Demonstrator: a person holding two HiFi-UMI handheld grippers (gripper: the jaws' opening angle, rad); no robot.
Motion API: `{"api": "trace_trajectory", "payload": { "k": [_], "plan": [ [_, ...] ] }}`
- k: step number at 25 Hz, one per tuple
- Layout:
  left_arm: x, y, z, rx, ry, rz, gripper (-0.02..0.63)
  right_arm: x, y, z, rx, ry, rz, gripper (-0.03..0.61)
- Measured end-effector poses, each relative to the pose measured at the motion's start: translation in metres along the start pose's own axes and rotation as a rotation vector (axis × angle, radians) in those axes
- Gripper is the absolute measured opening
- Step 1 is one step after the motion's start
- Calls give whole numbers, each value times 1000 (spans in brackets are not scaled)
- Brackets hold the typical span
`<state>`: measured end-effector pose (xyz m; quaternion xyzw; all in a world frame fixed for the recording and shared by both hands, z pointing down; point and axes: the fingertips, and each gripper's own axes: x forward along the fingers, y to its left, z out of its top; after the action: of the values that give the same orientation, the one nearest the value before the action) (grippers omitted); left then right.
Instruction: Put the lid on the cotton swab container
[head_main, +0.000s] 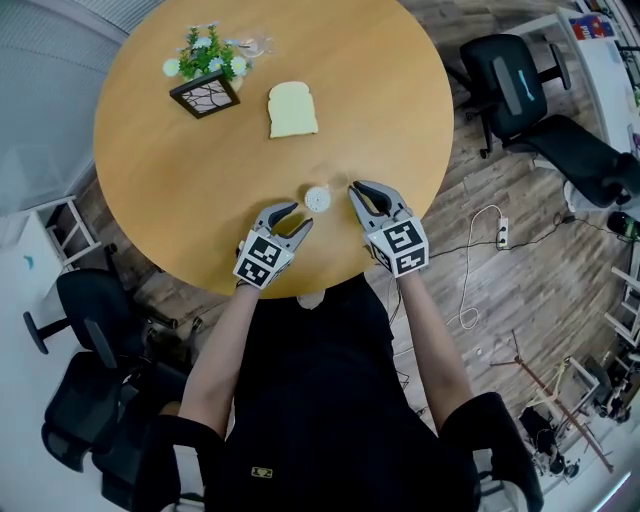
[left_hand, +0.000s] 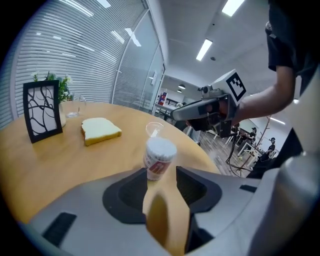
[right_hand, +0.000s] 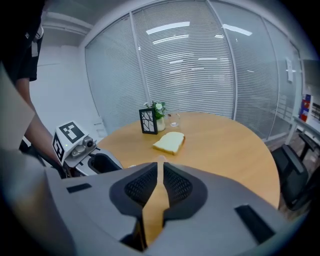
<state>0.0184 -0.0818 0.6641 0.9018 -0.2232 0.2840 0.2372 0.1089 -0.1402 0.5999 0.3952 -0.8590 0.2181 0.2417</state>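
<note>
The cotton swab container (head_main: 317, 198) stands upright near the table's front edge, a small white tub with a red label (left_hand: 159, 157) and the white swab tips showing at its top. A clear plastic lid (left_hand: 155, 129) lies on the table just behind it. My left gripper (head_main: 297, 218) is open, and the tub stands just beyond its fingertips (left_hand: 161, 172) without touching them. To the right of the tub, my right gripper (head_main: 357, 190) is shut with nothing between its jaws (right_hand: 160, 165).
A slice of bread (head_main: 292, 109) lies mid-table. A black picture frame (head_main: 205, 96) and a small potted plant (head_main: 205, 50) stand at the far left, with a clear glass (left_hand: 74, 106) beside them. Office chairs (head_main: 520, 85) stand around the round wooden table (head_main: 150, 180).
</note>
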Motion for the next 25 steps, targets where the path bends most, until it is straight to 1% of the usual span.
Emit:
{"api": "trace_trajectory", "payload": {
  "k": [1, 3, 4, 5, 9, 12, 13, 19, 25],
  "plan": [
    [2, 0, 1, 2, 8, 0, 177, 1, -1, 0, 6, 3, 7, 20],
    [5, 0, 4, 7, 18, -2, 202, 2, -2, -2, 20, 14, 23, 76],
    [8, 1, 4, 8, 21, -5, 206, 4, -3, -4, 23, 22, 30, 98],
    [10, 1, 4, 6, 24, -10, 206, 5, -3, -6, 23, 29, 35, 106],
    [17, 2, -1, 4, 45, -21, 227, 7, -5, -9, 27, 41, 48, 107],
    [19, 5, -2, 16, 52, -9, 251, 10, -8, -10, 33, 44, 56, 120],
    [19, 6, -2, 22, 51, -1, 265, 10, -9, -9, 33, 44, 56, 123],
    [25, 10, 8, 56, 27, 21, 290, 12, -18, -8, 34, 42, 50, 123],
    [33, 10, 19, 81, 8, 20, 295, 15, -22, -13, 34, 55, 51, 123]
  ]
}}
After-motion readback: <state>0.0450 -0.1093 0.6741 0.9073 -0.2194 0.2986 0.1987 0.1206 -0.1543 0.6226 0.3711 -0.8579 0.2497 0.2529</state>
